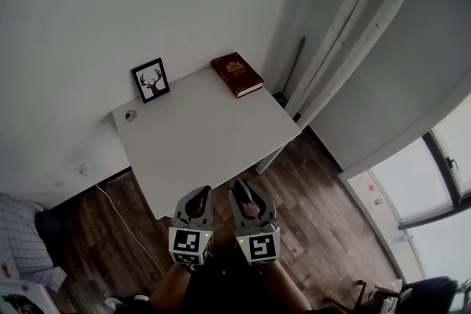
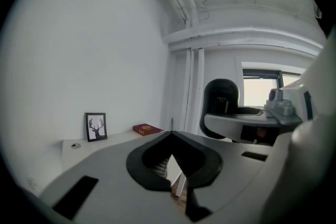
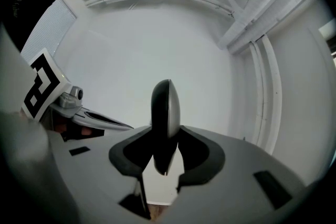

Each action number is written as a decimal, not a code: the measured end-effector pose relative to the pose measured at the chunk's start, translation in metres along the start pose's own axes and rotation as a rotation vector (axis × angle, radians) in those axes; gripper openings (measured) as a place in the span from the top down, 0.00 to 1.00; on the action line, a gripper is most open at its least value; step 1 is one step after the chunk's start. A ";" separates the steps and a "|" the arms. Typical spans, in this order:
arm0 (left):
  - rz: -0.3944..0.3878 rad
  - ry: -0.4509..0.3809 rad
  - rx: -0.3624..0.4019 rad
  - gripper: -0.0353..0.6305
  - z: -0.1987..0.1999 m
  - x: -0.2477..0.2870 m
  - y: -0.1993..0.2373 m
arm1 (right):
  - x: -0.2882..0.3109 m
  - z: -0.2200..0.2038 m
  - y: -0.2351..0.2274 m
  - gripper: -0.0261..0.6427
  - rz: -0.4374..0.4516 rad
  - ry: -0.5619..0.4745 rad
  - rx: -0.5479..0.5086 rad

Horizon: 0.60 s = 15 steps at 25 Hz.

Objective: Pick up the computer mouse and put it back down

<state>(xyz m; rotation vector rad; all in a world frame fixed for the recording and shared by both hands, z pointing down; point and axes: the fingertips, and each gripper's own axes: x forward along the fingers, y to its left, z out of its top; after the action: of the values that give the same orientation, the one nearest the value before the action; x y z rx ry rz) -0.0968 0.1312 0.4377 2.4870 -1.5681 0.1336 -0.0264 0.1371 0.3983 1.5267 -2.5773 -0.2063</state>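
Observation:
A black and silver computer mouse (image 3: 165, 110) stands on its edge between the jaws of my right gripper (image 3: 167, 150), which is shut on it. In the head view this gripper (image 1: 246, 196) hangs over the wooden floor just in front of the white table (image 1: 206, 136), with the dark mouse (image 1: 248, 209) between its jaws. My left gripper (image 1: 196, 201) is beside it on the left, shut and empty. The left gripper view shows its closed jaws (image 2: 170, 136) facing the table (image 2: 105, 140), and the mouse (image 2: 221, 97) held in the right gripper to its right.
A framed deer picture (image 1: 151, 79) leans on the wall at the table's back left. A red book (image 1: 237, 73) lies at the back right corner, and a round grommet (image 1: 130, 115) sits near the left edge. A white cable (image 1: 121, 213) runs across the floor. White pipes (image 1: 346, 33) rise at the right.

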 end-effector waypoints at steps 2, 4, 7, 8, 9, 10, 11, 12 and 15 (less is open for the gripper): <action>-0.005 0.003 0.001 0.95 0.000 0.008 0.002 | 0.005 -0.002 -0.006 0.75 -0.007 0.002 0.000; -0.006 0.011 -0.002 0.95 -0.003 0.018 0.002 | 0.012 -0.004 -0.014 0.75 -0.012 -0.007 0.006; 0.002 0.016 -0.015 0.95 -0.001 0.036 0.002 | 0.025 -0.010 -0.030 0.75 -0.005 -0.004 0.013; 0.006 0.013 -0.017 0.95 0.002 0.044 0.002 | 0.032 -0.010 -0.036 0.75 -0.004 -0.007 0.020; 0.008 0.008 -0.014 0.95 0.007 0.053 0.002 | 0.039 -0.010 -0.044 0.75 -0.003 -0.015 0.026; 0.009 0.003 -0.009 0.95 0.011 0.063 0.002 | 0.047 -0.010 -0.053 0.75 -0.001 -0.027 0.028; 0.011 -0.001 -0.004 0.95 0.015 0.073 0.002 | 0.055 -0.009 -0.062 0.75 0.003 -0.039 0.027; 0.015 0.000 -0.003 0.95 0.017 0.084 0.004 | 0.064 -0.008 -0.070 0.75 0.009 -0.049 0.025; 0.032 0.017 -0.004 0.95 0.025 0.121 0.007 | 0.087 -0.005 -0.097 0.75 0.036 -0.067 0.020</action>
<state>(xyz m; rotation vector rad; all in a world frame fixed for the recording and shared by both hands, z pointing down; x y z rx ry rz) -0.0512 0.0168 0.4363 2.4526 -1.6004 0.1554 0.0165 0.0138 0.3889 1.5038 -2.6641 -0.2322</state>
